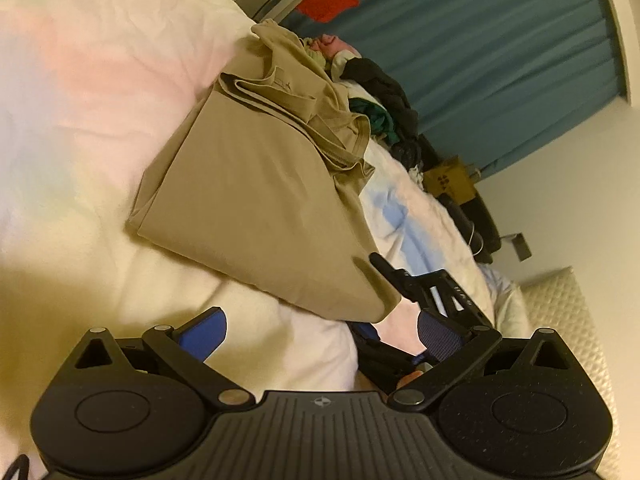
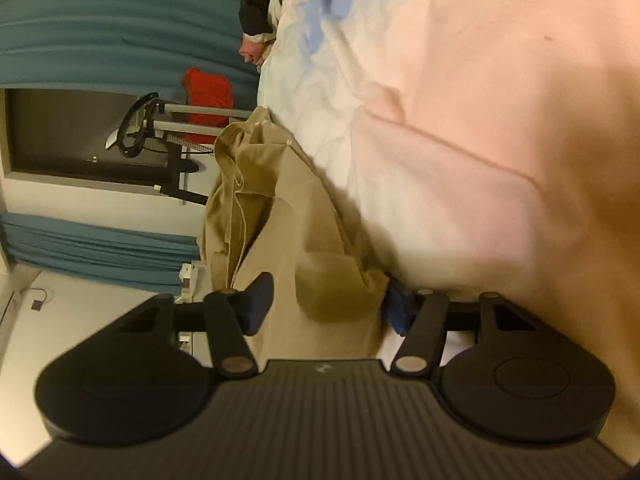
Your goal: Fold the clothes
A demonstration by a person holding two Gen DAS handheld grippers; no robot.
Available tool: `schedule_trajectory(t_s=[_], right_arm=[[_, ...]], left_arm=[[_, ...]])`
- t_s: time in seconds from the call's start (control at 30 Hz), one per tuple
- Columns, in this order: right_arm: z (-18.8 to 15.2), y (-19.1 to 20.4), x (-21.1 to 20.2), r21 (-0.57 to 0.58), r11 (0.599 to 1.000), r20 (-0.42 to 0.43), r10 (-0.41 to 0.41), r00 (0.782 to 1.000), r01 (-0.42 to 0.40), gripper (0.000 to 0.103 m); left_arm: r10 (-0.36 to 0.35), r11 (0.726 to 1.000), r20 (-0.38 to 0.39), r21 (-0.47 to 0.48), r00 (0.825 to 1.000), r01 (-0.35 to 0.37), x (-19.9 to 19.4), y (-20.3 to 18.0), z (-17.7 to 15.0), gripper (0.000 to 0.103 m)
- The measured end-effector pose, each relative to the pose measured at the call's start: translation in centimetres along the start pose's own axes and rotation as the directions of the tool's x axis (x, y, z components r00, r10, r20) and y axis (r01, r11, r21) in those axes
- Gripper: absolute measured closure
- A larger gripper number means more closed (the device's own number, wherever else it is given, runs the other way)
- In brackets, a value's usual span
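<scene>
A tan shirt [image 1: 256, 196] lies partly folded on the pale duvet [image 1: 80, 80], sleeves bunched at its far end. My left gripper [image 1: 320, 332] is open above the duvet, just short of the shirt's near corner. My right gripper [image 1: 396, 276] shows at that corner in the left wrist view. In the right wrist view my right gripper [image 2: 328, 304] is open, its blue pads on either side of the tan shirt's [image 2: 280, 208] near corner; one pad [image 2: 396, 308] is partly hidden behind the cloth.
A heap of dark, green and pink clothes [image 1: 384, 92] lies on the bed beyond the shirt. Teal curtains [image 1: 500, 40] hang behind. A yellow box [image 1: 448, 180] and a quilted surface [image 1: 560, 312] are beside the bed. A metal rack [image 2: 168, 128] stands by a red cloth [image 2: 208, 96].
</scene>
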State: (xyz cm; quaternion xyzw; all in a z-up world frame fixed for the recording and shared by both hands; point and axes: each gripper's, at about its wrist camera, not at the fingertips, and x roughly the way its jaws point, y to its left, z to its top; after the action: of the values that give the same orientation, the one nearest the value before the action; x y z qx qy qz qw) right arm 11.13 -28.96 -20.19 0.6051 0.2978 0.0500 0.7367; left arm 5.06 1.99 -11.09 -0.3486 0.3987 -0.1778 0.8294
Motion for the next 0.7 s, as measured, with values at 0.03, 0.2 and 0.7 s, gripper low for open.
schedule_trajectory(t_s=[0.03, 0.2, 0.7], right_arm=[[0.1, 0.2, 0.3, -0.014, 1.000, -0.007, -0.006, 1.000, 0.006, 0.054], [0.5, 0.1, 0.1, -0.026, 1.000, -0.034, -0.014, 0.999, 0.014, 0.086], [-0.4, 2.2, -4.1, -0.055, 0.995, 0.008, 0.081, 0.997, -0.081, 0.090]], left_arm=[[-0.008, 1.000, 0.002, -0.012, 1.000, 0.008, 0.1, 0.1, 0.1, 0.000], [-0.072, 0.993, -0.008, -0.094, 0.997, 0.071, 0.9, 0.5, 0.7, 0.000], [-0.085, 0.955, 0.103, -0.274, 0.991, 0.110, 6.3, 3.4, 2.4, 0.008]])
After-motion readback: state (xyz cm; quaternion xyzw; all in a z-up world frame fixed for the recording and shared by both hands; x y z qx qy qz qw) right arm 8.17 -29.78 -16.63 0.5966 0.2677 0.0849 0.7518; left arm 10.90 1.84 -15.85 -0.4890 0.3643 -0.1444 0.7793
